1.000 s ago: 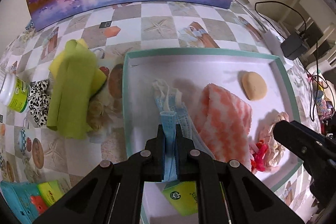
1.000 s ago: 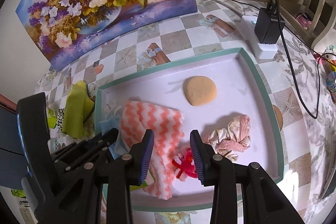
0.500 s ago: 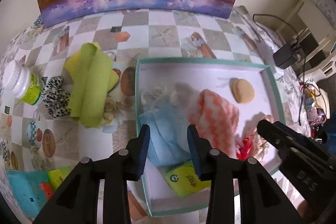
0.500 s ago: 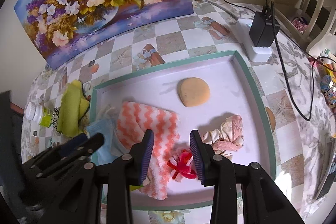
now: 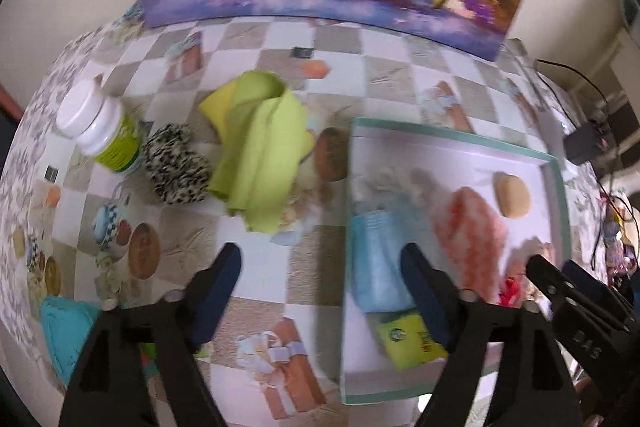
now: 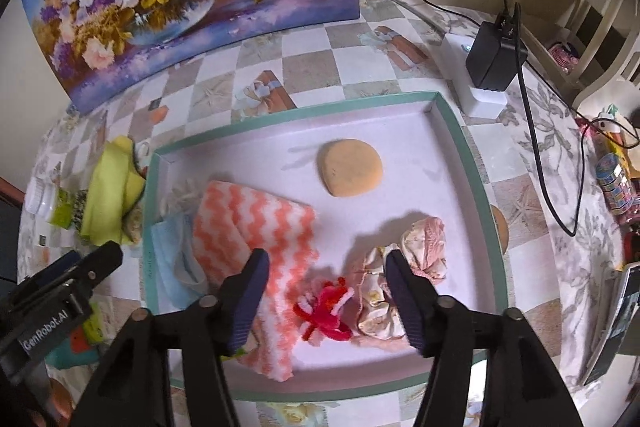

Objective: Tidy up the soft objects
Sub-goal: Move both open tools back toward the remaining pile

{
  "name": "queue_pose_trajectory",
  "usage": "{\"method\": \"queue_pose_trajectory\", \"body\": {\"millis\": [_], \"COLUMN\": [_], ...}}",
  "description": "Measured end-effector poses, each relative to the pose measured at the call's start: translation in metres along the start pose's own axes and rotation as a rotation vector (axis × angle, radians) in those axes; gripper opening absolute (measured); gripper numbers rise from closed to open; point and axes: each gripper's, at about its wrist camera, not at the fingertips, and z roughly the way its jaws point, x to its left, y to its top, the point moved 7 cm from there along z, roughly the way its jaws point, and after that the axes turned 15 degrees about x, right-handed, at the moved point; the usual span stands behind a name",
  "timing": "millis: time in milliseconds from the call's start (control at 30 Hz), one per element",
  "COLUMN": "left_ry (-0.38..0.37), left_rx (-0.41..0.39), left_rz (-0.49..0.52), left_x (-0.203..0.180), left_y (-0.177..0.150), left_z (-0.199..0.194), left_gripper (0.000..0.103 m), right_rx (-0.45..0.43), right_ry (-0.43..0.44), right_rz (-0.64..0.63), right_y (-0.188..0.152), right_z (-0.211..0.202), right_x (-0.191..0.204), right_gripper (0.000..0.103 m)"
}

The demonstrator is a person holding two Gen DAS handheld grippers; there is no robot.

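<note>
Left wrist view shows the counter, with things to put away on its left side. A white-capped bottle point(image 5: 98, 125) stands near the left edge. Just beside it is a spotted scrunchie point(image 5: 176, 165), fuzzy and round like a donut. Touching that is a green cloth point(image 5: 260, 151), thin and folded in loose flaps. These soft things are not in the tray point(image 5: 448, 137) yet.

The left gripper point(image 5: 320, 263) hangs over the counter with its fingers point(image 5: 224, 275) wide and holding nothing. I think the next job is to pick up the green cloth. A good way is to pinch it where the folds stack up thick, so it does not slip or open out, and to keep clear of the bottle.

Inside the tray, by its left wall, lies a blue face mask point(image 6: 180, 255), flat and papery. Next is a fluffy towel point(image 6: 256, 227) with orange and white zigzags. A tan round sponge point(image 6: 350, 167) sits near the far wall. A red fuzzy twist point(image 6: 326, 311) and a crumpled pink cloth point(image 6: 416, 255) lie near the front right.

The right gripper point(image 6: 324, 287) hovers over the red twist, fingers wide and holding nothing.
</note>
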Motion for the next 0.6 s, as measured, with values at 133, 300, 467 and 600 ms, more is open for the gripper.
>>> {"method": "queue_pose_trajectory", "body": {"millis": [133, 300, 467, 600], "left_ry": [0.033, 0.037, 0.018, 0.011], "left_rx": [-0.014, -0.019, -0.039, -0.073], "left_rz": [-0.041, -0.074, -0.104, -0.11], "left_x": [0.017, 0.031, 0.04, 0.043], "left_y": [0.001, 0.001, 0.0, -0.003], "left_z": [0.001, 0.002, -0.001, -0.009], "left_gripper": [0.088, 0.096, 0.102, 0.103], "right_rx": [0.008, 0.003, -0.006, -0.008], "right_ry": [-0.018, -0.027, -0.036, -0.033], "right_rz": [-0.004, -0.008, -0.008, -0.01], "right_y": [0.0, 0.0, 0.001, -0.001], "right_z": [0.003, 0.004, 0.002, -0.001], "right_x": [-0.001, -0.001, 0.0, 0.001], "right_gripper": [0.079, 0.088, 0.099, 0.102]}}
